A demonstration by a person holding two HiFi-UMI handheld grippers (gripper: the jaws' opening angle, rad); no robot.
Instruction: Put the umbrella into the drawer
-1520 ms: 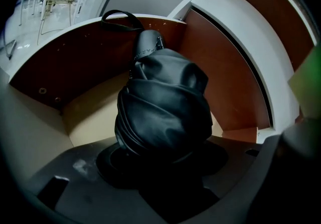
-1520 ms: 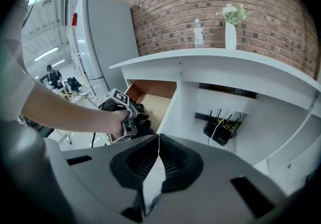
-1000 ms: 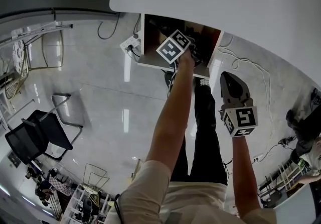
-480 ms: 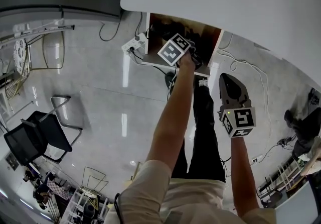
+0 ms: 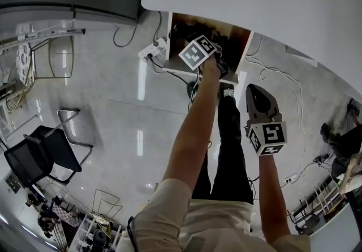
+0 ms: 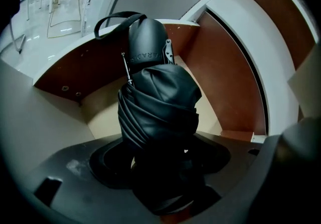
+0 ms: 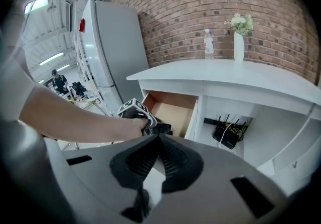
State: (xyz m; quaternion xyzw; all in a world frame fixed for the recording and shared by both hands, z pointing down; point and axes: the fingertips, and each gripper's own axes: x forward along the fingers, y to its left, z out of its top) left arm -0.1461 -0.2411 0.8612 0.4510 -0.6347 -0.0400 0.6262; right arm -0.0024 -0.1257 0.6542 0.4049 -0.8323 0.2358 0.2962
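The folded black fabric umbrella (image 6: pixel 158 102) lies inside the open white drawer with reddish-brown inner walls (image 6: pixel 65 75), its far end pointing towards the back corner. Its cloth is gathered in tight pleats that wrap round the body in soft, slightly glossy folds. Beyond them sits a smooth domed black handle (image 6: pixel 145 42) with embossed lettering too small to read. A thin black wrist strap (image 6: pixel 118 17) loops from the handle up over the drawer's rim, and a slim metal rib tip shows beside the cloth. The left tongs (image 6: pixel 161 162) reach into the drawer with the umbrella's near end between their jaws, which are opening and stand wide, the left pad clear of the fabric. The right tongs (image 7: pixel 159 140) hang well outside the drawer, below the white tabletop (image 7: pixel 241 75), jaws together at the tips with nothing between them.
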